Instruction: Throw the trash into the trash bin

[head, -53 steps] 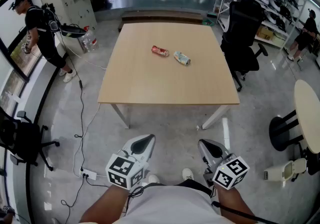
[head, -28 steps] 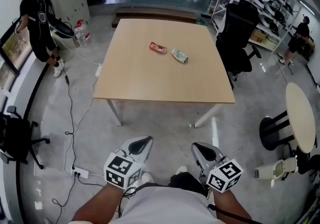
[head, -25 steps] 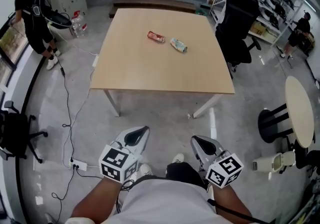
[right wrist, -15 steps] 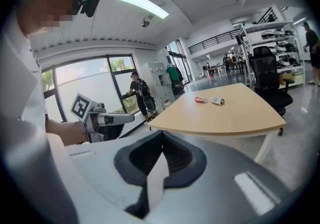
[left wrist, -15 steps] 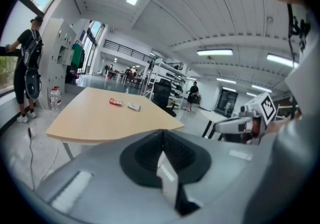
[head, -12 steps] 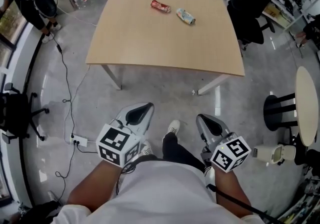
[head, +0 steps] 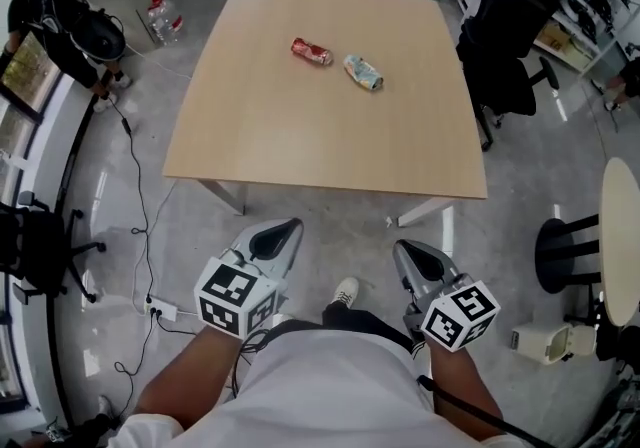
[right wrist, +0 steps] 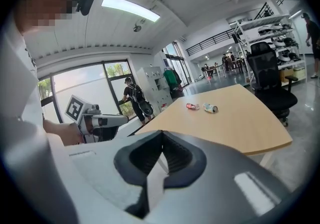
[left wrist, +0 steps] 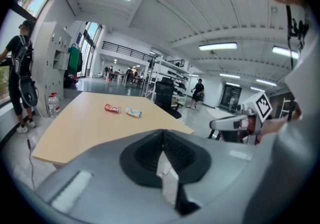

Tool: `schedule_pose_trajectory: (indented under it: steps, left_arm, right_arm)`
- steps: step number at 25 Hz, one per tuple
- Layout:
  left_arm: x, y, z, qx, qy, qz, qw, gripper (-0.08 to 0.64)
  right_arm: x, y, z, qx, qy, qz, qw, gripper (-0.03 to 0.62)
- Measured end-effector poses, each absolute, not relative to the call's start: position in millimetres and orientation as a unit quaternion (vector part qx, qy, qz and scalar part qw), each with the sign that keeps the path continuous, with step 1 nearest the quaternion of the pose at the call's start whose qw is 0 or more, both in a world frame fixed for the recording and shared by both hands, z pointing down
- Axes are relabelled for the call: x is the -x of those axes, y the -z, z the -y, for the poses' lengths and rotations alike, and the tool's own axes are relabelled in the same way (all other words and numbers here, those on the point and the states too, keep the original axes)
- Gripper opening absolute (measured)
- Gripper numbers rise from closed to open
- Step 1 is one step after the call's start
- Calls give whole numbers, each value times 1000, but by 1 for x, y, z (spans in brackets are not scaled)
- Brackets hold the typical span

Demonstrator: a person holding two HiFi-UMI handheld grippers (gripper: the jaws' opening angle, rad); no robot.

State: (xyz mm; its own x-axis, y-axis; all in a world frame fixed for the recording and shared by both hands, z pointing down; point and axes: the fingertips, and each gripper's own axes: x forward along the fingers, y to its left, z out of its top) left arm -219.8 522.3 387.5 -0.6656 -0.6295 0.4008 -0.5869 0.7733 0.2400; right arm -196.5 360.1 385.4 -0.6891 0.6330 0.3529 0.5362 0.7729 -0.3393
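Two pieces of trash lie on the far part of the wooden table [head: 320, 146]: a crushed red can [head: 311, 52] and a crushed pale can [head: 363, 72] just right of it. Both appear far ahead in the left gripper view, as the red can [left wrist: 112, 109] and the pale can [left wrist: 133, 113], and in the right gripper view as the red can [right wrist: 192, 106] and the pale can [right wrist: 210, 108]. My left gripper [head: 284, 230] and right gripper [head: 409, 250] hang over the floor short of the table's near edge. Both are shut and empty. A small white bin [head: 545, 342] stands on the floor at the right.
A black office chair [head: 515, 46] stands at the table's right side, another black chair [head: 35, 256] at the far left. A round table [head: 622, 236] is at the right edge. A cable and power strip [head: 160, 312] lie on the floor at left. A person [head: 60, 21] stands at top left.
The table has come nearer and lower in the head view as I walk toward it. Both grippers travel along with me and stay shut.
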Motion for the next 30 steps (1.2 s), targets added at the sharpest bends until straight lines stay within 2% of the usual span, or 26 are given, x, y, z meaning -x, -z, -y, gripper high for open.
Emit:
schedule_pose_trajectory:
  steps: [7,18,30]
  left_arm:
    - [258,-386,-503,-310,42,920,237,8]
    - [302,-391,-515,-297,26,924,240,8]
    - [410,-411,-552,-343,35,906,247,8]
  right_arm:
    - [247,-382,-351,357,-79,906,212,1]
    - [305,-395,-361,361,-48,905,220,2]
    - [403,-400,-391,284,21,929,235,2]
